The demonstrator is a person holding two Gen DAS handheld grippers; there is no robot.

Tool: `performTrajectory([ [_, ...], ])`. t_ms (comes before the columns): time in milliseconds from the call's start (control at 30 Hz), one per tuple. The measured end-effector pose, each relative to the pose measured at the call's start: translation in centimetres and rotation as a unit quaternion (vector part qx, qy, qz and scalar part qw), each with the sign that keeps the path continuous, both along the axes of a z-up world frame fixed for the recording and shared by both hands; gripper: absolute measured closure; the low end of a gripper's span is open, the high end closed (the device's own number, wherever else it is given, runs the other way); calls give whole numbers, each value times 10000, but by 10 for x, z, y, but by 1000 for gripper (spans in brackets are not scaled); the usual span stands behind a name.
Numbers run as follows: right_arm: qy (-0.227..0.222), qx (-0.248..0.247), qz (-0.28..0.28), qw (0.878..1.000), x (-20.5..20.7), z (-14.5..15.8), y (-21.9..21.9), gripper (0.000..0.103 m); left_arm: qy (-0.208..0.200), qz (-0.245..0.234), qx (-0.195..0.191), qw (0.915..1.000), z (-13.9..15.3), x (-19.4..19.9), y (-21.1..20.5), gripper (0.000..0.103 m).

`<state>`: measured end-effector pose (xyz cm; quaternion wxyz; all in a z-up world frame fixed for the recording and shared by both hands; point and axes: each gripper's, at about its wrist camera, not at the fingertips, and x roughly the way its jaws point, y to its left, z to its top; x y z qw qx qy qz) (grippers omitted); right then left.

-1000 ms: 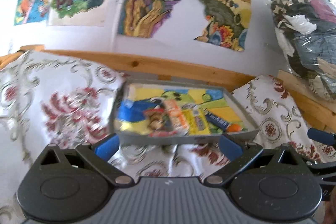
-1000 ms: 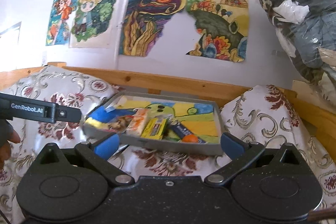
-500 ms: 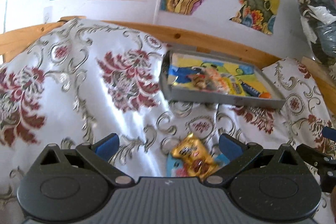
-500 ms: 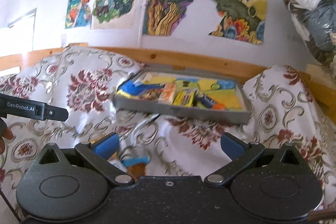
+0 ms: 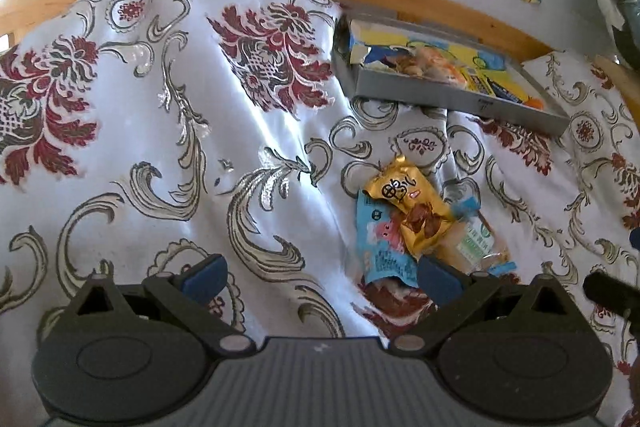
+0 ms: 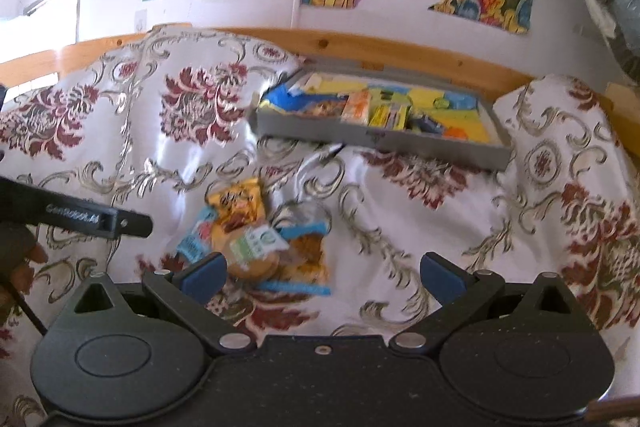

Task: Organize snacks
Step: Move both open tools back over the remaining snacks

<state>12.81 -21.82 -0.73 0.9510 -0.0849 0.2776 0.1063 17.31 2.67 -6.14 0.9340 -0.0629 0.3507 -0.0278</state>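
So the loose snacks are a little heap of wrappers on the floral cloth, sitting at about 4 o'clock in the left wrist view and 8 o'clock in the right wrist view, near the front wall of the gray tray, which already has several packets in it up at 1 o'clock.

On top is the gold packet, lying half over a light blue packet, with a clear packet with a green label tucked beside them. From the right wrist view that clear packet looks like it holds round biscuits.

Handling guess: all light, crinkly film, slippery and easy to crush, especially the biscuits. Best bet is probably pinching the gold one by its crimped end seal rather than squeezing the middle, since it's on top and free of the others. The soft cloth underneath will give, so a finger may snag fabric.

Left gripper has its jaws spread wide and empty, right blue pad touching or just over the blue packet's edge. Right gripper is also wide and holding nothing, left pad by the biscuits.

Writing: the gold packet has bold dark characters that can't quite be read. The arm of the other gripper shows white lettering, too blurred to read here. Tray label is too small.
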Motion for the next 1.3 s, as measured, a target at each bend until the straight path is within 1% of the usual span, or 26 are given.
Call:
performTrajectory([
  [100,151,-27,48,9999,3,-7,4,1,-35,-111,87,9999,-2,1,-3,0],
  [233,282,-90,92,9995,9,-14,10,1,-44,-242,287,9993,-4,3,-8,0],
  [367,382,-105,108,9992,14,-18,12,1,-111,-329,394,9986,-5,5,-11,0],
  [700,499,-223,308,9980,28,-28,19,1,-269,-495,311,9979,-9,12,-12,0],
  [867,531,-340,447,9970,33,-32,21,1,-415,-715,371,9959,-13,22,-18,0],
  [933,496,-420,546,9964,34,-33,22,1,-409,-818,366,9951,-15,29,-20,0],
  [1033,429,-567,722,9948,38,-34,25,1,-353,-996,173,9942,-18,40,-22,1],
  [1167,201,-867,1054,9904,44,-35,30,1,-355,-1169,-235,9922,-19,49,-21,1],
  [1300,155,-1041,1310,9858,56,-41,39,1,-266,-1138,-520,9918,-20,56,-14,1],
])
